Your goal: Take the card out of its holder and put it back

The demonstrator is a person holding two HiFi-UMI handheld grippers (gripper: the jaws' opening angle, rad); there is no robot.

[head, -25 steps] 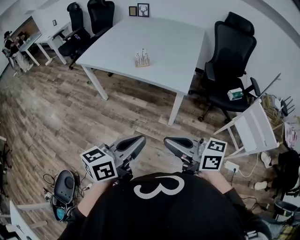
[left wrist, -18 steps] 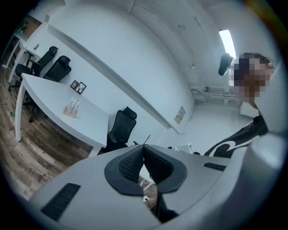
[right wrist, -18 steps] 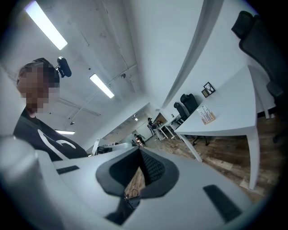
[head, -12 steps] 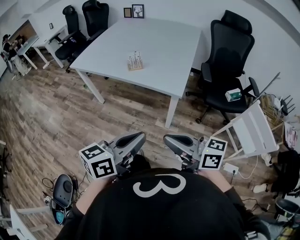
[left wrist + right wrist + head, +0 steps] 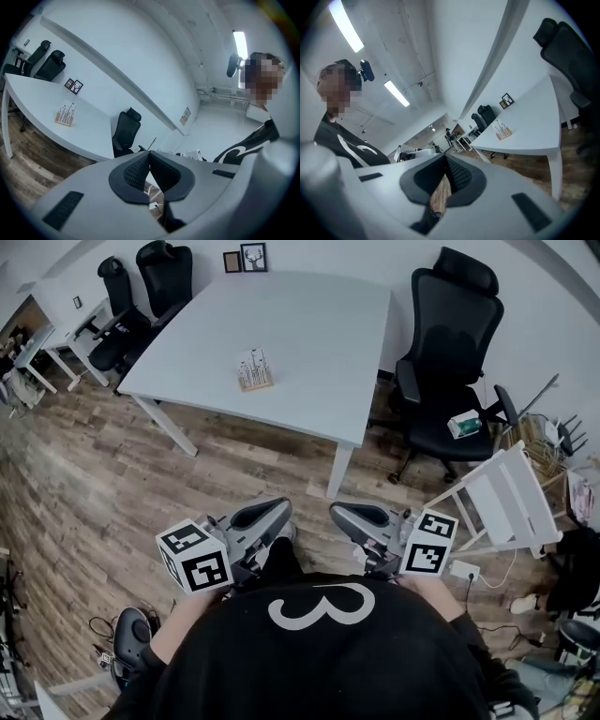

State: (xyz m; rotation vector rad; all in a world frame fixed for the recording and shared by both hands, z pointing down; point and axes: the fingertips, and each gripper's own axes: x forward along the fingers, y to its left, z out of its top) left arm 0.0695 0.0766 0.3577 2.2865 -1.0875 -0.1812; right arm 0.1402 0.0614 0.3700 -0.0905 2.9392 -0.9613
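A small wooden card holder [image 5: 253,372] with white cards standing in it sits on the white table [image 5: 309,343], far ahead of me. It also shows small in the left gripper view as the holder [image 5: 64,116] and in the right gripper view as the holder [image 5: 502,130]. My left gripper [image 5: 281,513] and right gripper [image 5: 339,514] are held close to my chest, above the wooden floor and well short of the table. Both are shut with nothing between the pads. Their tips meet in the left gripper [image 5: 150,153] and right gripper [image 5: 444,157] views.
A black office chair [image 5: 445,352] stands at the table's right side, with two more [image 5: 141,292] at its far left. A white folding chair [image 5: 502,498] and cables lie to my right. A black device [image 5: 131,634] rests on the floor at my left.
The table and card holder have slid down and left in the head view and look nearer. Both grippers stay shut in the same spot before my chest.
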